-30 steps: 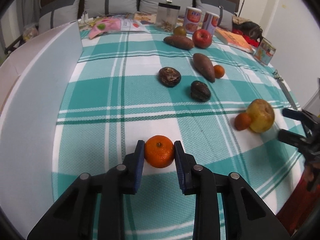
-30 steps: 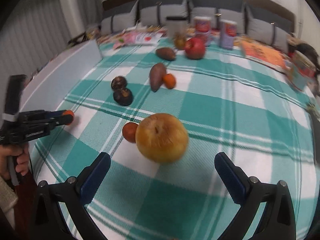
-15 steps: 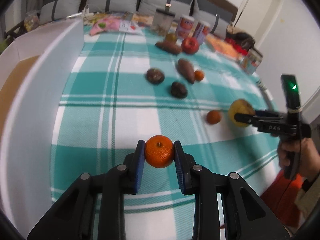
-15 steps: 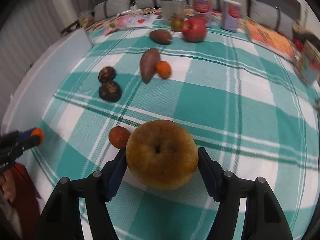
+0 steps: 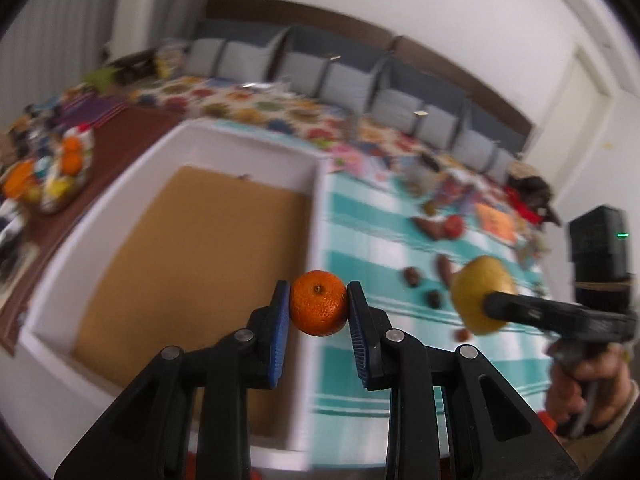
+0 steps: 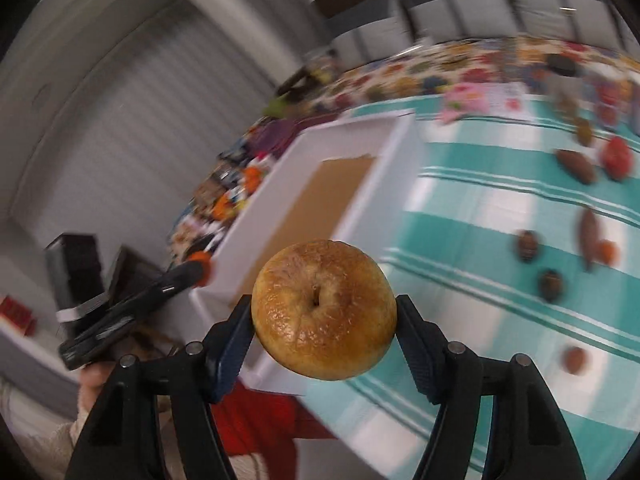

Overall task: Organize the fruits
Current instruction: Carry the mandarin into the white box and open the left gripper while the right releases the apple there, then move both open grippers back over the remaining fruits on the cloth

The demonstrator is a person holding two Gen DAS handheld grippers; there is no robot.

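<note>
The mandarin (image 5: 318, 303) is small, light and soft-skinned, best pinched across its middle; the left gripper (image 5: 317, 312) pinches it so, above the white box's (image 5: 256, 148) rim. At three o'clock, the right gripper (image 6: 324, 320) clamps the heavier, yellow-brown apple (image 6: 324, 310) at its widest.

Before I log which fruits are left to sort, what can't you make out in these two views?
- Small fruits on the checked cloth, both views: motion blur, kinds unclear.
- Far side of the mandarin, left wrist view: hidden by the left gripper pads.
- White box floor, right wrist view: partly hidden by the yellow fruit in the right gripper.
</note>
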